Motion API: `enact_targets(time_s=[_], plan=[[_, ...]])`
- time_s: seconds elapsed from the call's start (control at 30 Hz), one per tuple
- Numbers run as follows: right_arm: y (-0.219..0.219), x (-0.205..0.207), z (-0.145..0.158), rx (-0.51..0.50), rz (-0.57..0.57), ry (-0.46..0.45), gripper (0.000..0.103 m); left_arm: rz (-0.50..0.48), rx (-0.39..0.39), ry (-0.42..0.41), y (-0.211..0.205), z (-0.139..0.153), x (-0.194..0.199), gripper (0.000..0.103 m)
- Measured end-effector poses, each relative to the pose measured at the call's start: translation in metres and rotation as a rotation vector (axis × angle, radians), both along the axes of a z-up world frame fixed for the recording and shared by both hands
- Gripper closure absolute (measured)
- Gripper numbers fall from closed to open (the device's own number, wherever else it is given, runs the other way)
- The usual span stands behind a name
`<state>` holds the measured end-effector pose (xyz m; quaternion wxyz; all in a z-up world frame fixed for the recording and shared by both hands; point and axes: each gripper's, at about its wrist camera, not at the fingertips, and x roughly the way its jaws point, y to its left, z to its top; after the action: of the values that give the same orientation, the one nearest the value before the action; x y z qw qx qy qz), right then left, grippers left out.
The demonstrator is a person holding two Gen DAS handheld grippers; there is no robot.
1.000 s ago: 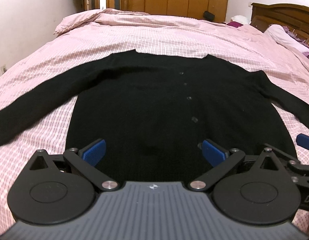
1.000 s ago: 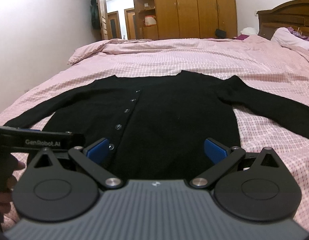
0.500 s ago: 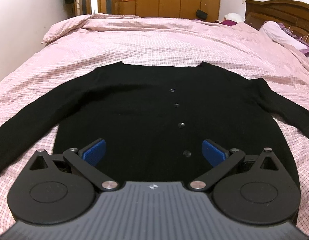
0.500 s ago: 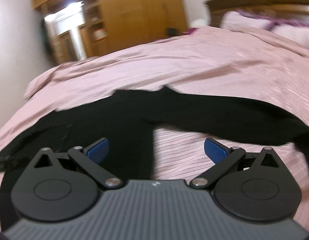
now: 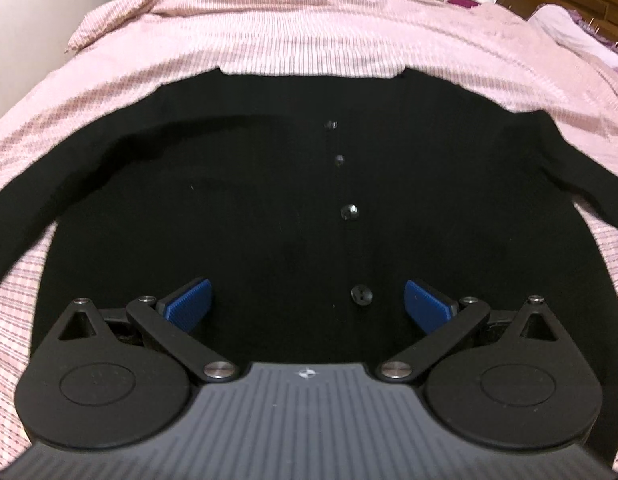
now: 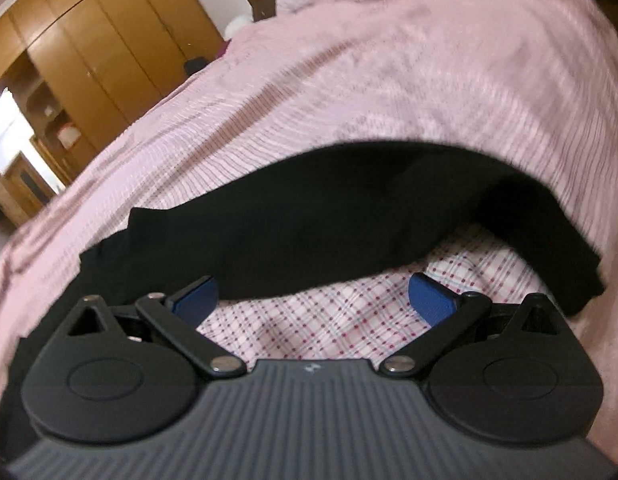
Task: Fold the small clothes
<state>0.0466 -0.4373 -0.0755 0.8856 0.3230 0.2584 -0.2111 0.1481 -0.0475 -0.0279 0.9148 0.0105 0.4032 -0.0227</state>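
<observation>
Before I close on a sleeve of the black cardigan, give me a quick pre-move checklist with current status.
1. Black cardigan spread flat on the pink bedspread: ok.
2. Buttons fastened: cannot tell.
3. Left hand-held gripper open, holding nothing: ok.
4. Right hand-held gripper open, holding nothing: ok.
5. Sleeve between the right fingers: not ok, it lies ahead of them.
6. Right view sharp enough to aim: not ok, blurred.

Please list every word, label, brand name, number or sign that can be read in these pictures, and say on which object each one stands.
No readable text in either view.
Left tool: only a small white emblem on its grey body, no letters.
Right tool: the same kind of emblem, no letters.
Black cardigan, pink bed cover, wardrobe: no label or print visible.
</observation>
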Motion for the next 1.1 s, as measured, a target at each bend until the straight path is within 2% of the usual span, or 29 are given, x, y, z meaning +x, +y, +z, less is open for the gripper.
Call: enact_targets(time_s=[0.2,0.37,0.53,0.57,0.6,0.63,0.67,0.7,0.77,0.83,0.97,1.1], plan=[[-0.008,0.019,-0.005,0.026,-0.02,0.016,0.0,-0.009,0.04,0.003,-0.006,-0.013,0.003,0.0],[-0.027,0.026,-0.01,0.085,-0.094,-0.069,0.0,-0.022,0.048,0.008,-0.005,-0.019,0.004,0.0],[-0.03,0.029,-0.012,0.08,-0.116,-0.097,0.0,-0.026,0.052,0.0,-0.007,-0.022,0.003,0.0],[-0.031,0.026,-0.012,0.083,-0.132,-0.108,0.008,-0.026,0.054,-0.003,-0.007,-0.022,0.002,0.0],[-0.034,0.024,-0.012,0.088,-0.159,-0.119,0.023,-0.027,0.055,-0.005,-0.007,-0.022,0.001,0.0],[-0.038,0.021,-0.012,0.097,-0.191,-0.128,0.031,-0.028,0.054,-0.006,-0.007,-0.022,0.001,0.0],[-0.041,0.019,-0.013,0.11,-0.212,-0.136,0.047,-0.029,0.052,-0.006,-0.007,-0.022,0.001,0.0],[-0.046,0.019,-0.013,0.12,-0.227,-0.141,0.069,-0.031,0.051,-0.006,-0.006,-0.021,0.0,0.0],[-0.054,0.018,-0.011,0.125,-0.239,-0.142,0.09,-0.041,0.049,-0.002,-0.005,-0.019,0.0,0.0],[-0.058,0.019,-0.003,0.101,-0.217,-0.16,0.095,-0.052,0.047,0.002,-0.003,-0.015,-0.001,0.0],[-0.05,0.026,0.026,0.005,-0.114,-0.209,0.095,-0.045,0.033,-0.002,0.003,-0.007,-0.005,0.0],[-0.032,0.032,0.052,-0.049,-0.018,-0.262,0.096,-0.033,0.017,-0.019,0.011,0.004,-0.009,0.0]])
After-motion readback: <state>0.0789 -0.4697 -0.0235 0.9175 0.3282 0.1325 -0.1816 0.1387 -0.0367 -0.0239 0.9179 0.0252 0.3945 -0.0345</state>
